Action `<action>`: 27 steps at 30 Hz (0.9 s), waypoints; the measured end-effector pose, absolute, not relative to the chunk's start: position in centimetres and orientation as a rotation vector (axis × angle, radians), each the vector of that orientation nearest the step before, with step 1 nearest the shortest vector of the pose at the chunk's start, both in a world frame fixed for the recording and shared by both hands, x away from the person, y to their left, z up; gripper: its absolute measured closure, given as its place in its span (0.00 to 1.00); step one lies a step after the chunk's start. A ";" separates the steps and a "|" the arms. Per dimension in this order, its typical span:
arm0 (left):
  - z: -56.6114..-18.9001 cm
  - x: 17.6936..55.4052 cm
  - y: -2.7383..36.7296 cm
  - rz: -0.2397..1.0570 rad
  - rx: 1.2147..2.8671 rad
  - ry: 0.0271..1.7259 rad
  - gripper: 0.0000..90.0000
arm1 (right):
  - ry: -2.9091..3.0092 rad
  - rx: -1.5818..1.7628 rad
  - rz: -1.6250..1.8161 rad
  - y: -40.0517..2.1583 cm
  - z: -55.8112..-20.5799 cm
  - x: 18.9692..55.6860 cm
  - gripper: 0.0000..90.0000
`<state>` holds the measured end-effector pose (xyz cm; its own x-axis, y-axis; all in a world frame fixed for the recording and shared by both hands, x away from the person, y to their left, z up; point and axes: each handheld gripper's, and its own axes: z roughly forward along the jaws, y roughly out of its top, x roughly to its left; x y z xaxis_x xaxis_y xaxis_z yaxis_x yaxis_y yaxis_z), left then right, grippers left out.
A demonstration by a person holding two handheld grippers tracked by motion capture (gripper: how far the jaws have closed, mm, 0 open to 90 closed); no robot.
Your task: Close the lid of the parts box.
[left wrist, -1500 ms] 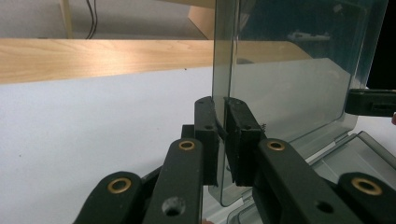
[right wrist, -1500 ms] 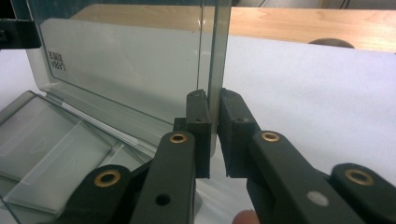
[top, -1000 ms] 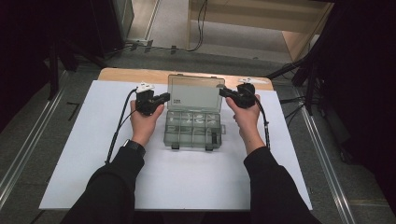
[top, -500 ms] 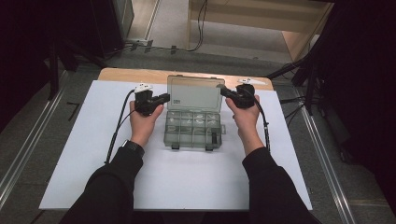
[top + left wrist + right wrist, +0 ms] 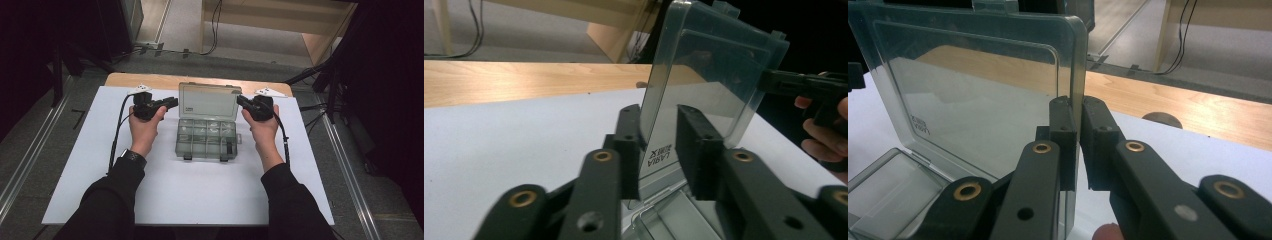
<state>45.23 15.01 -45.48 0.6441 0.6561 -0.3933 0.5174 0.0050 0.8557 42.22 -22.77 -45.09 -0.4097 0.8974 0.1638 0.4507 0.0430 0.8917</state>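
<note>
A clear plastic compartment box (image 5: 205, 140) lies at the middle of the white sheet, its lid (image 5: 207, 101) standing up at the far side. My left gripper (image 5: 172, 103) is at the lid's left edge. In the left gripper view the lid (image 5: 714, 75) runs between the jaws of the left gripper (image 5: 659, 110), which have just been opening; a gap shows beside the right pad (image 5: 696, 145). My right gripper (image 5: 240, 101) is at the lid's right edge. In the right gripper view the right gripper (image 5: 1077, 102) is shut on the lid (image 5: 973, 90).
The box holds small parts in several compartments and has two latches on its near side. A white sheet (image 5: 190, 195) covers the wooden table (image 5: 150, 80). Beyond the table are a wooden shelf (image 5: 280, 20) and floor cables. Dark stands flank both sides.
The left gripper's jaws have spread off the lid's left edge and that hand has shifted slightly left. The right gripper stays clamped on the lid, which still stands up.
</note>
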 end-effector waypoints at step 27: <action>-46.4 47.1 13.5 0.112 1.684 1.091 0.99 | 1.805 1.237 1.353 -22.4 -46.0 38.6 0.92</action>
